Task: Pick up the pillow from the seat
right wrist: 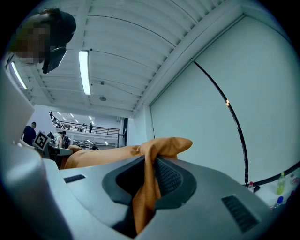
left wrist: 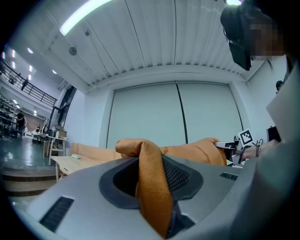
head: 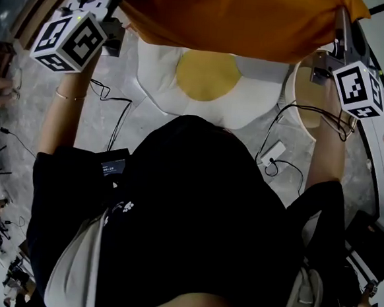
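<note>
A: The fingers of my left gripper [left wrist: 152, 174] are closed on one corner of the orange pillow [head: 235, 20]; only the folded cloth holds them a little apart. On the right gripper [right wrist: 146, 185] the fingers are nearly together, with a thinner fold pinched between them.

B: And where is the pillow?

A: It spans from one pair of fingers to the other and hangs in the air. The egg-shaped cushion [head: 256, 95], which I take for the seat, lies below the fingers, and I judge the pillow is clear of it.

B: So which step is this?

A: The lift, I think almost done. The next move calls for both hands to rise evenly with a firm grip, because a thin fold may slip out.
</note>
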`<state>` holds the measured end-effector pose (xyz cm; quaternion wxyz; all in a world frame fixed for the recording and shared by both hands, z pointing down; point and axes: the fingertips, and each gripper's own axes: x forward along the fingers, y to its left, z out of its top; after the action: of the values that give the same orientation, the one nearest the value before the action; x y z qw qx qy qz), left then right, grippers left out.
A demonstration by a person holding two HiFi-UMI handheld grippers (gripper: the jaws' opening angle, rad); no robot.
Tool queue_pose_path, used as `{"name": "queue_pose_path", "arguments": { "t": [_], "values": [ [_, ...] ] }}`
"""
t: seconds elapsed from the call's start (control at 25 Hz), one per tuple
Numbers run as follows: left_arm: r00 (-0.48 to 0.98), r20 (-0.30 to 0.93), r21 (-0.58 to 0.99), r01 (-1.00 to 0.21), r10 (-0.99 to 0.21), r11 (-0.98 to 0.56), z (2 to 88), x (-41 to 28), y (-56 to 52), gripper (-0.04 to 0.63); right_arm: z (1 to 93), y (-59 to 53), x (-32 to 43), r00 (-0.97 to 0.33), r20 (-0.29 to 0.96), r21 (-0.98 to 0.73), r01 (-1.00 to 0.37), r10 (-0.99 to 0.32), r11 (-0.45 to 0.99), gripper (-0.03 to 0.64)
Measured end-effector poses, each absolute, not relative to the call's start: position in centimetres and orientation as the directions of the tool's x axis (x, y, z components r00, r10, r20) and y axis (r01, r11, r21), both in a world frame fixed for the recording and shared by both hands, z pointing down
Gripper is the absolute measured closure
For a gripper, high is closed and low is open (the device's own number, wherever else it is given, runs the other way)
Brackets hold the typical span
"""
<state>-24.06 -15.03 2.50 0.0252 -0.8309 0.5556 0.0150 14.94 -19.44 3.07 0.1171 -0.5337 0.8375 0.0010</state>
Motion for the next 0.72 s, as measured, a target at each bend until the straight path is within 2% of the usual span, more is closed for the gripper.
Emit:
{"name": "queue_pose_path", "arguments": {
  "t": [0.72],
  "values": [
    [0.406, -0.02, 0.0, -0.914, -0.913, -0.406, 3.7, -23.7, -14.6, 0.456, 2.8, -18.1, 15.8, -0.391, -0.179, -0.115, -0.903, -0.903, 0.414, 0.549]
  ]
}}
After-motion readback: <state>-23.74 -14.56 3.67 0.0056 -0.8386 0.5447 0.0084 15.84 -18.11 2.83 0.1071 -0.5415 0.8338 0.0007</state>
